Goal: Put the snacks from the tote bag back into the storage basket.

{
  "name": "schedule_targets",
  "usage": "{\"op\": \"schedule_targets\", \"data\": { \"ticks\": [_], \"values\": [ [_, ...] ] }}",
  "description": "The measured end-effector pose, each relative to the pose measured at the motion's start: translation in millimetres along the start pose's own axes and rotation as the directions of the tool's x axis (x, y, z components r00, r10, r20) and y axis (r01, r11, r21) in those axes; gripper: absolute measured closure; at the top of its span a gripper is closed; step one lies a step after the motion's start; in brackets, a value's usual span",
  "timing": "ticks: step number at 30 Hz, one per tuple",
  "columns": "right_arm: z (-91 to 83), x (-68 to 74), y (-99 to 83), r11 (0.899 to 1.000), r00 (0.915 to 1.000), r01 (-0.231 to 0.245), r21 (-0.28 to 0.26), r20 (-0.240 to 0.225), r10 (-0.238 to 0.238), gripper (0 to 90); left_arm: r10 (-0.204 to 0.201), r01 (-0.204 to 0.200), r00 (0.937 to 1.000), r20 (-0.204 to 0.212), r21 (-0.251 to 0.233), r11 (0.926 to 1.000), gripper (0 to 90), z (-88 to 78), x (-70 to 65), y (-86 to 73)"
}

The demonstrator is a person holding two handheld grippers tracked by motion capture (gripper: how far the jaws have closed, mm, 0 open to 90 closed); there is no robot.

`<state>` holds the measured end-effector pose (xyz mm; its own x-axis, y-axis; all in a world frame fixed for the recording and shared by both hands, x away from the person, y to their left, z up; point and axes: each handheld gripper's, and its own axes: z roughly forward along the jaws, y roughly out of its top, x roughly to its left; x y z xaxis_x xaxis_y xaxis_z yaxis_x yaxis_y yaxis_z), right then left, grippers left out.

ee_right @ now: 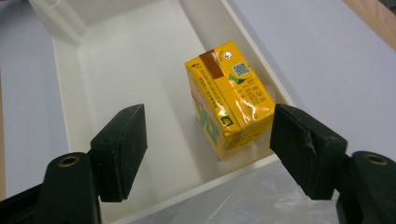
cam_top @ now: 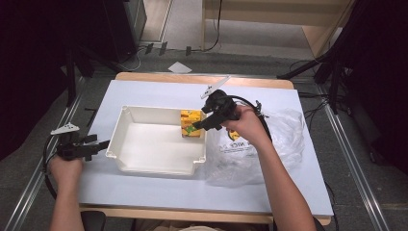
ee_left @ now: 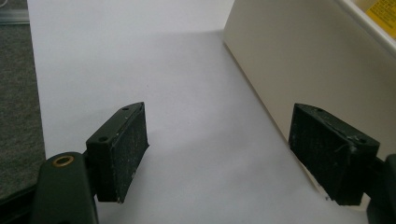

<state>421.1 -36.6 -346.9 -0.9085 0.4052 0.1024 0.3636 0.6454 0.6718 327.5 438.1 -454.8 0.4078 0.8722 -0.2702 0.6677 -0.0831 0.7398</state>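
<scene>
Resting on a pale blue table [cam_top: 159,190], a white plastic bin [cam_top: 144,144] holds an upright yellow drink carton [cam_top: 190,123] against its right wall. Right gripper [ee_right: 208,154] hovers above it, jaws apart; a careless descent could tip it. Left gripper [cam_top: 98,144], jaws apart, waits beside the bin.

Open right claw [ee_right: 208,154] above yellow carton [ee_right: 229,106] in white bin [ee_right: 116,60].

A white rectangular plastic bin [cam_top: 159,144] sits mid-table on the pale blue tabletop [cam_top: 144,91]. A yellow drink carton [cam_top: 190,123] stands inside it, against the right wall at the far corner. A clear crumpled plastic bag [cam_top: 284,144] lies just right of the bin, touching it.
</scene>
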Motion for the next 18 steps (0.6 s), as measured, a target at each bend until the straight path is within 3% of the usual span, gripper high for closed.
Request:
{"op": "schedule_targets", "data": {
  "ticks": [3,13,18],
  "values": [
    [-6.4,-2.1,-0.8,1.000,0.9999,-0.010,-0.022,-0.010,0.010,26.9,0.002,-0.002,1.0000,-0.002,0.000,1.0000,20.9,-0.2,-0.2,0.1],
    [-19.6,-19.1,-9.6,0.999,0.9988,-0.036,-0.041,0.033,0.037,26.9,0.001,-0.001,1.0000,-0.003,0.005,1.0000,20.9,-0.4,-0.2,-0.7],
    [-23.6,-27.3,-14.7,0.997,0.9978,-0.057,-0.054,0.029,0.059,26.9,0.001,-0.001,1.0000,-0.003,0.005,1.0000,20.9,-0.4,-0.4,-0.8]
  ]
}}
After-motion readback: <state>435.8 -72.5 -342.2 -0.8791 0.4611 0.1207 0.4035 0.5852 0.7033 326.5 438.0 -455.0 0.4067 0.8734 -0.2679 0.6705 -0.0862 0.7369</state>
